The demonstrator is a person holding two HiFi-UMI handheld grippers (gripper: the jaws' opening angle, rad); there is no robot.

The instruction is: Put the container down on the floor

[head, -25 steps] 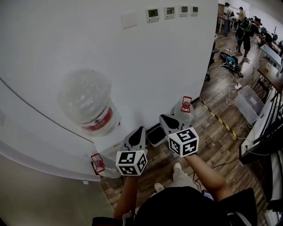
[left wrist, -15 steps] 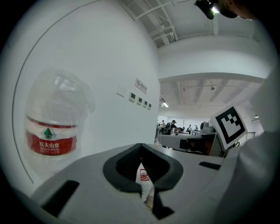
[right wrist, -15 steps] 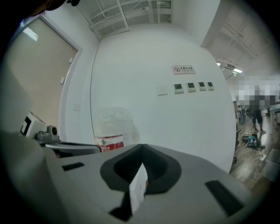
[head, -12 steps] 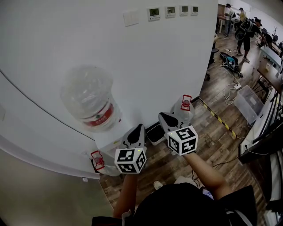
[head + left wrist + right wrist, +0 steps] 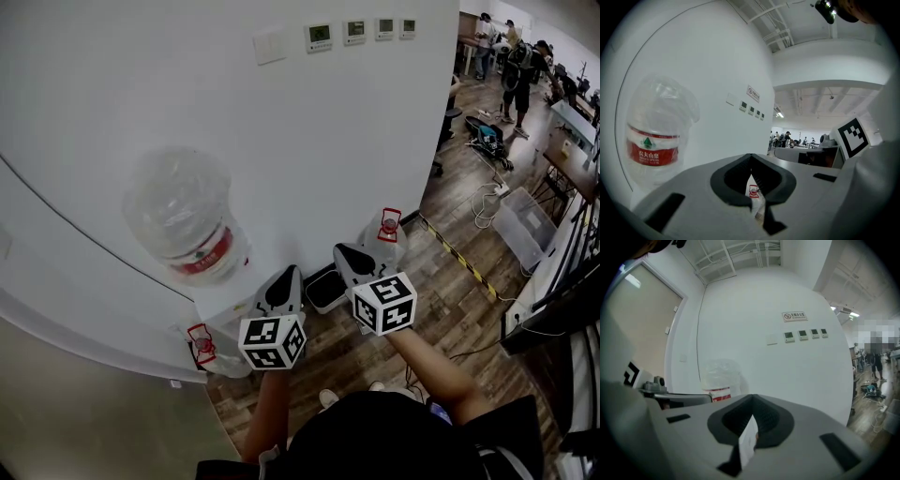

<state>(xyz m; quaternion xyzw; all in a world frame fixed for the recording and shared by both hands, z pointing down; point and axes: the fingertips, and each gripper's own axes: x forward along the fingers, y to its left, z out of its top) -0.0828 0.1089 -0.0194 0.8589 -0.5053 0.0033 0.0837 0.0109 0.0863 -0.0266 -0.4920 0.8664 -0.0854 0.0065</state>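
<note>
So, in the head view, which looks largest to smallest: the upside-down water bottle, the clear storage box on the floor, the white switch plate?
1. upside-down water bottle
2. clear storage box
3. white switch plate
The bottle stands nearer the camera, so this is only how they look.

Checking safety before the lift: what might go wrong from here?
The large clear red-labelled water bottle sits inverted on the white dispenser; it looks wide and smooth, so the shut left gripper and right gripper may slip. The red-capped bottles on the wooden floor may crowd the landing spot.
</note>
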